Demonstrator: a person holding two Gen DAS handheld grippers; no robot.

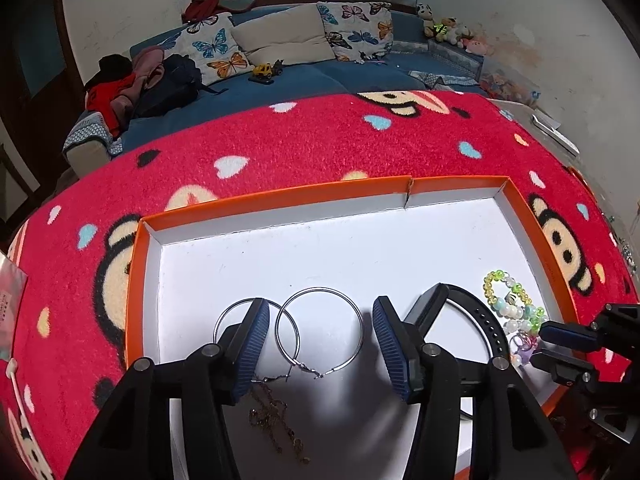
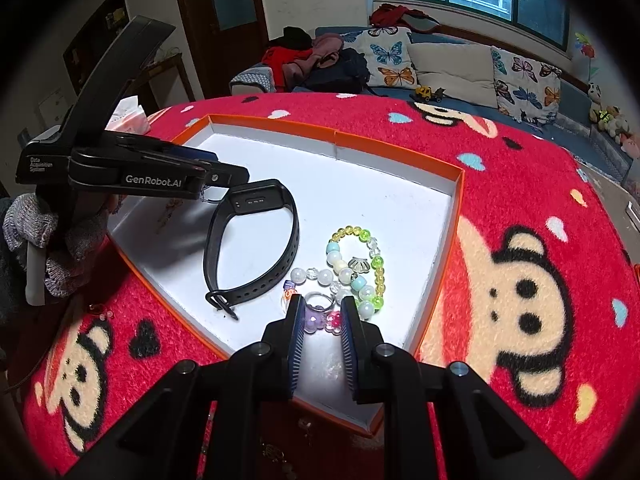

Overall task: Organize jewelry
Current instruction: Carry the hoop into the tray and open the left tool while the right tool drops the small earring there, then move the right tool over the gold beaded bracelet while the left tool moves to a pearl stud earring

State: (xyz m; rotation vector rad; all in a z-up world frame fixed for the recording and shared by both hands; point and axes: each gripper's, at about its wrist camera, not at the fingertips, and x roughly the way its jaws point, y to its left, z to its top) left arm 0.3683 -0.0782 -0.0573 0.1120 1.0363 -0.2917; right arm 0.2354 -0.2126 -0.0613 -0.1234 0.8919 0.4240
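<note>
An orange-rimmed white tray lies on a red cartoon mat. In it are two silver hoop earrings, a thin gold chain, a black fitness band, a beaded bracelet and a ring with purple and pink beads. My left gripper is open, low over the hoops, one hoop between its fingers. My right gripper is open a little, its fingertips either side of the ring and beads; it also shows in the left wrist view.
The red mat covers a table. Behind it stand a blue sofa with butterfly cushions, clothes and plush toys. A tissue pack sits at the table's far left. A plastic bag lies at the mat's left edge.
</note>
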